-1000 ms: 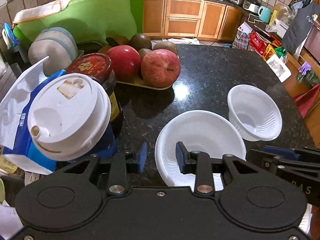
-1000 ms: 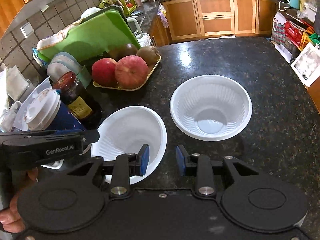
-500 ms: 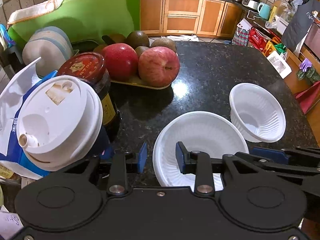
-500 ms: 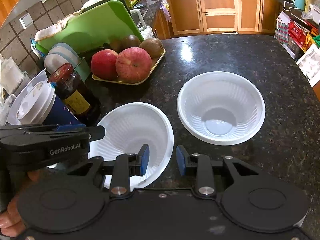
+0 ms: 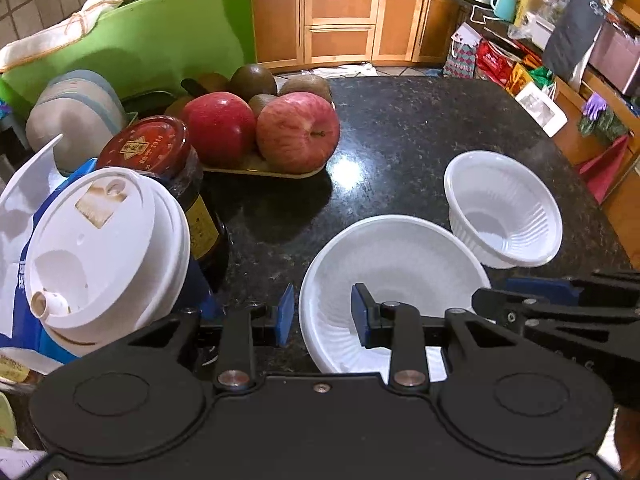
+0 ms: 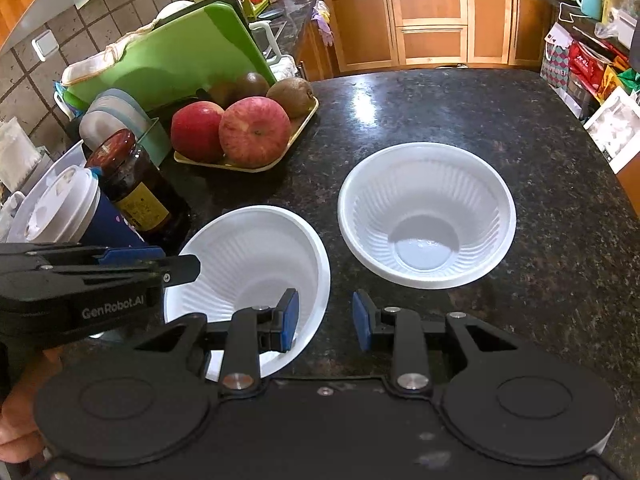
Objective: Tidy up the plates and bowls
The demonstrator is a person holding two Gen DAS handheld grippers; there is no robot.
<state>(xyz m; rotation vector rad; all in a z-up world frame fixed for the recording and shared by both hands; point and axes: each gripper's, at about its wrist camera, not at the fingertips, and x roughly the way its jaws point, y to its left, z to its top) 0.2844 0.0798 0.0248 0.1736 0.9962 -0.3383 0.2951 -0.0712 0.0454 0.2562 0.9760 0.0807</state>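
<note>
Two white plastic bowls stand on the black granite counter (image 6: 540,152). The near bowl (image 5: 392,264) (image 6: 248,256) has both grippers at its rim. My left gripper (image 5: 322,316) is open across its left rim, one blue pad inside the bowl and one outside, neither pressing. My right gripper (image 6: 325,318) is open across the same bowl's right rim, its left pad inside. The far bowl (image 5: 504,208) (image 6: 426,216) sits upright and untouched just beyond, to the right. From the right wrist view, the left gripper (image 6: 176,266) shows side-on at the bowl's left edge.
A tray of apples and kiwis (image 6: 252,136) lies behind the bowls. A red-lidded jar (image 5: 144,144) and a lidded paper cup (image 5: 104,248) stand close on the left, with a green cutting board (image 5: 160,40) behind. A hand (image 6: 16,420) holds the left gripper.
The left wrist view has rolled slightly. Both grippers stay at the near bowl's rim with the same gap, and neither bowl has shifted.
</note>
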